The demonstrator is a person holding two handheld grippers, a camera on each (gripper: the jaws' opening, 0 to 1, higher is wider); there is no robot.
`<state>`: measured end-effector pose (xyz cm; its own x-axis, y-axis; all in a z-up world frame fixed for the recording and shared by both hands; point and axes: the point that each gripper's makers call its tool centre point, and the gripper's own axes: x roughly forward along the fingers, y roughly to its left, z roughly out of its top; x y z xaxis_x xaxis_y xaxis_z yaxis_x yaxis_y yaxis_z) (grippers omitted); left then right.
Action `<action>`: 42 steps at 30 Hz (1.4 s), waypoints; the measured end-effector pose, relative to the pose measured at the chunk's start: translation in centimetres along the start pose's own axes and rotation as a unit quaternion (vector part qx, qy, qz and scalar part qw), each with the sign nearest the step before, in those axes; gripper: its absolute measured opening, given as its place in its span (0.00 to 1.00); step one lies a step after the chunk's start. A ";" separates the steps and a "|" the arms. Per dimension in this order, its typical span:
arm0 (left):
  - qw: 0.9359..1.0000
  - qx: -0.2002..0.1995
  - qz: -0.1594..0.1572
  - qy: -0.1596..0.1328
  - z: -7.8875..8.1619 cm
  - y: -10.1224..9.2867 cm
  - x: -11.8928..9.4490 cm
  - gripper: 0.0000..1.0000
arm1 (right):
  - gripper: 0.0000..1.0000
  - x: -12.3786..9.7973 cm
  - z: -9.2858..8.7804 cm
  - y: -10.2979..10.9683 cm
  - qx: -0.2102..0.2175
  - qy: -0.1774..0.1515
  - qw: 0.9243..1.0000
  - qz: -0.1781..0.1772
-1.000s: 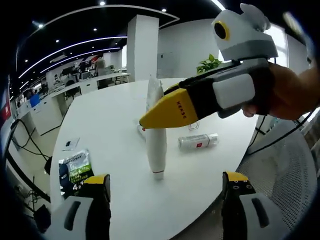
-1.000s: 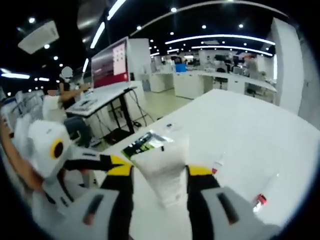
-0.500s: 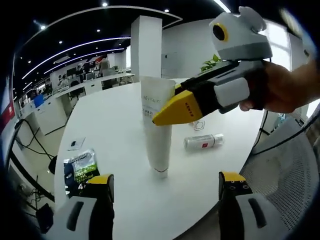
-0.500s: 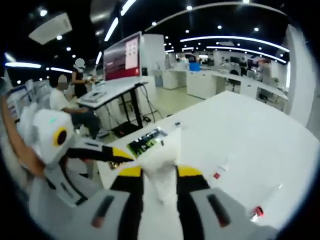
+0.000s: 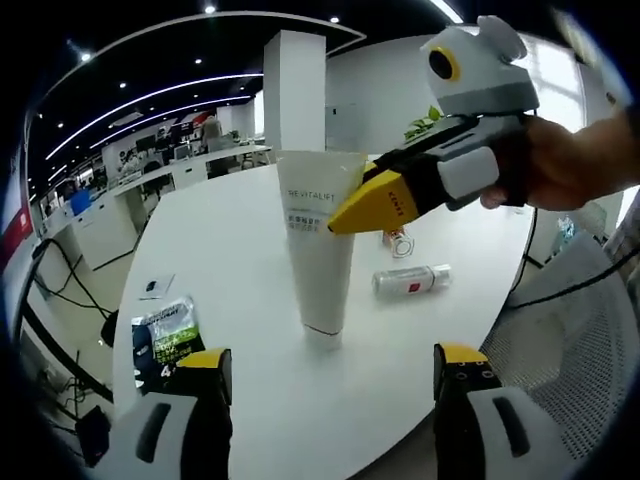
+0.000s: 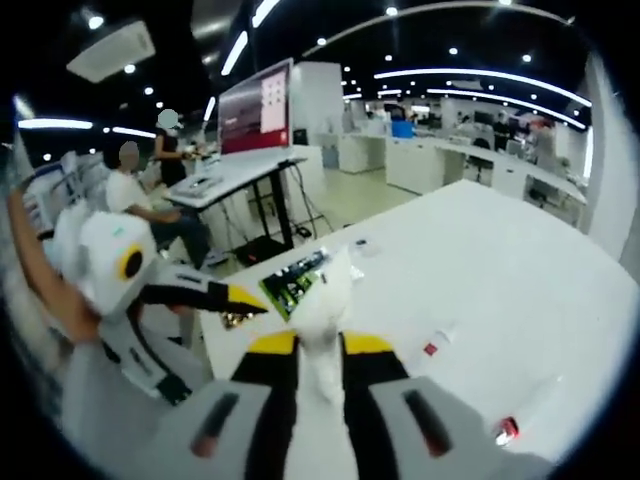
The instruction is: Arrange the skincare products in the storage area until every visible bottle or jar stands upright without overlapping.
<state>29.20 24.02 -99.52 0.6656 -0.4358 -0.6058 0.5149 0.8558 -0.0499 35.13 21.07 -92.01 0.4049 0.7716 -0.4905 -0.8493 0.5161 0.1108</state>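
My right tongs [image 6: 320, 345] are clenched on the crimped top of the tube [image 5: 322, 245], and over the last second I have turned it: it showed its thin edge, and now its broad printed face looks toward my left tongs [image 5: 330, 365]. It stands cap-down on the table [image 5: 230, 230], so I judge it close to set and ready to let go, if it balances. My left tongs are released, jaws wide, hanging low and near the tube but apart from it. Beyond the tube a clear bottle [image 5: 411, 281] with a red label lies on its side, not yet upright. A green packet [image 5: 160, 340] lies by the table's edge near my left jaw; nothing blocks the way to the bottle.
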 end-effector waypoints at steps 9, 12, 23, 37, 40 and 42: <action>1.000 0.003 -0.012 0.000 0.0 -0.5 0.0 0.84 | 0.24 -1.5 1.0 -0.5 0.011 -0.021 1.000 -0.016; 1.000 0.012 -0.019 0.015 -0.6 -1.0 0.3 0.84 | 0.22 -1.9 1.1 -0.6 0.004 -0.020 1.000 -0.020; 1.000 0.025 -0.011 0.009 -0.2 -0.8 0.1 0.84 | 0.18 -3.3 1.2 -0.7 -0.018 -0.012 1.000 -0.015; 0.999 0.032 0.003 0.014 -0.5 -0.3 -0.1 0.82 | 0.15 -1.1 5.0 0.0 -0.048 0.034 0.998 0.027; 0.999 0.031 0.011 0.013 -0.5 0.0 -0.1 0.82 | 0.14 -0.2 4.2 -0.2 -0.048 0.074 0.995 0.036; 0.999 0.031 0.014 0.016 -0.6 0.1 -0.2 0.82 | 0.14 0.2 3.0 -0.1 -0.043 0.113 0.991 0.049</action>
<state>28.85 24.34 -99.89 0.6631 -0.4027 -0.6310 0.5302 0.8477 0.0162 36.29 22.29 -89.55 0.2417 0.7078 -0.6638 -0.9105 0.4020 0.0972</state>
